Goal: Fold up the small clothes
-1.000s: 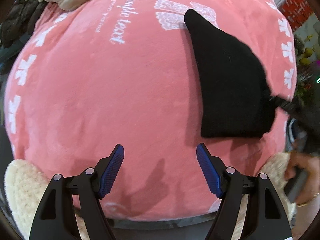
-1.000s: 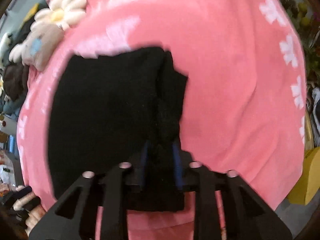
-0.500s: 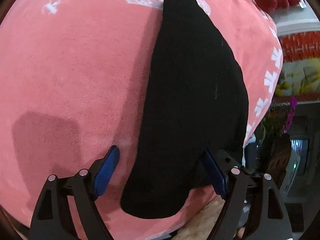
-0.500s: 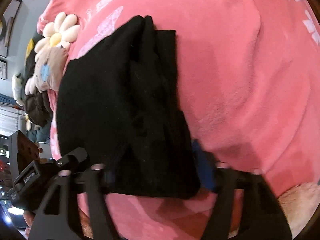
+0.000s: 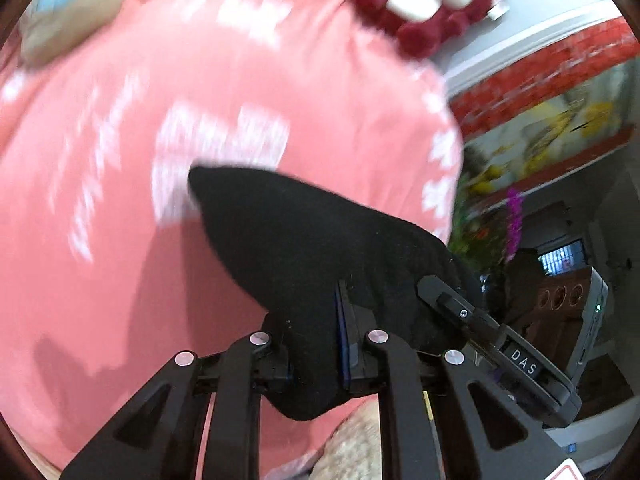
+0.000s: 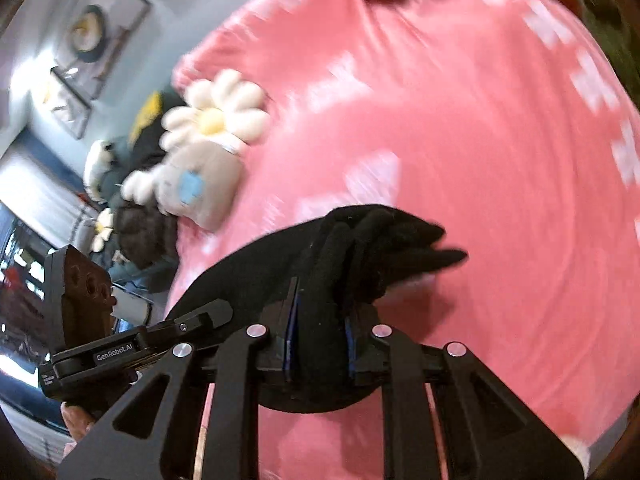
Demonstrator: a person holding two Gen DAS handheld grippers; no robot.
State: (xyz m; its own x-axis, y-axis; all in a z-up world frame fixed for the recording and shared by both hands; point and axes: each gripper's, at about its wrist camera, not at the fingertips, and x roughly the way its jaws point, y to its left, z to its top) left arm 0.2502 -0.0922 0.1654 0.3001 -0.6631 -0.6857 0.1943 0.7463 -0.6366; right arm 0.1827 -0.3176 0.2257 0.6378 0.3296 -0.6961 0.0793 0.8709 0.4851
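Observation:
A small black knitted garment (image 5: 304, 248) hangs above a pink plush blanket (image 5: 120, 208). My left gripper (image 5: 320, 344) is closing, its blue pads pinching one end of the cloth. In the right wrist view the same black garment (image 6: 360, 248) bunches in folds, and my right gripper (image 6: 320, 340) is closing on its other end, with the fabric squeezed between the blue pads. The cloth stretches between the two grippers, lifted off the pink blanket (image 6: 500, 168). The right gripper's body (image 5: 500, 344) shows at the right of the left wrist view.
A flower-shaped plush toy (image 6: 212, 128) lies at the blanket's left edge beside dark clothes (image 6: 136, 232). A red and white plush (image 5: 432, 4) sits at the far edge. A cream fluffy item (image 5: 360, 444) is near the front. Room furniture stands beyond the blanket on the right.
Both grippers closed on the black garment's near end and rose, lifting it off the blanket. The left jaws stood wide half a second ago. Both views tilted up toward the room.

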